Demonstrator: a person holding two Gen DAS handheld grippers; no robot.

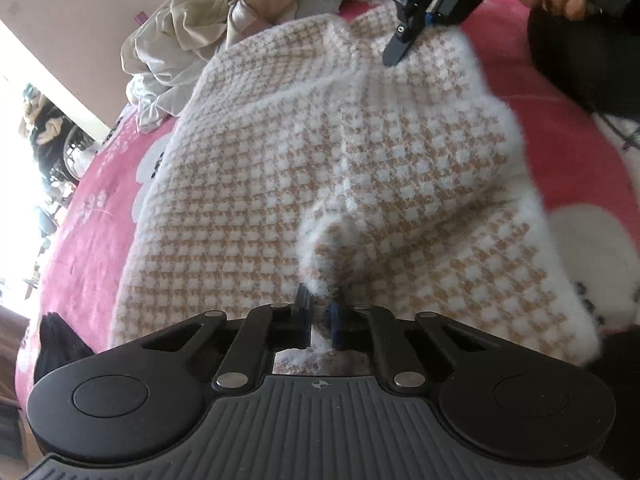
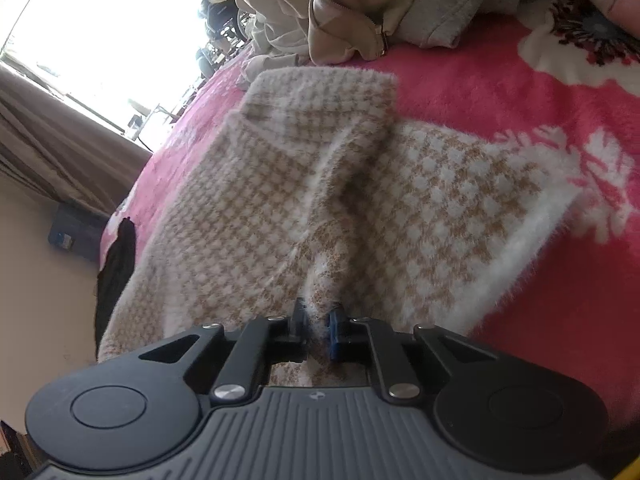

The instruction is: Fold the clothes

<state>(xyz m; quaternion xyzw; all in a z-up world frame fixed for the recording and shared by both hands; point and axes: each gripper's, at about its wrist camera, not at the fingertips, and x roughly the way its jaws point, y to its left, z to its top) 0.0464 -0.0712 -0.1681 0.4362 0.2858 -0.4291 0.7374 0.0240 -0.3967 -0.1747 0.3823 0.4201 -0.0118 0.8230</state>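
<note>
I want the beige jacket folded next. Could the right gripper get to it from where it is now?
Probably not yet: the right gripper is shut on the checked sweater. The beige jacket lies beyond it with open pink blanket between.

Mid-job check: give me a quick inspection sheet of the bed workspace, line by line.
Surface: pink blanket with white flowers.
Job's things: checked fluffy sweater spread out, partly bunched.
Clutter: beige clothes pile at the far side; black garment at the bed's edge.
Grippers: left gripper shut on a sweater fold; right gripper shut on a sweater fold.
Cables: thin dark cord beside the sleeve.
Surroundings: bright window, brown curtain.
</note>
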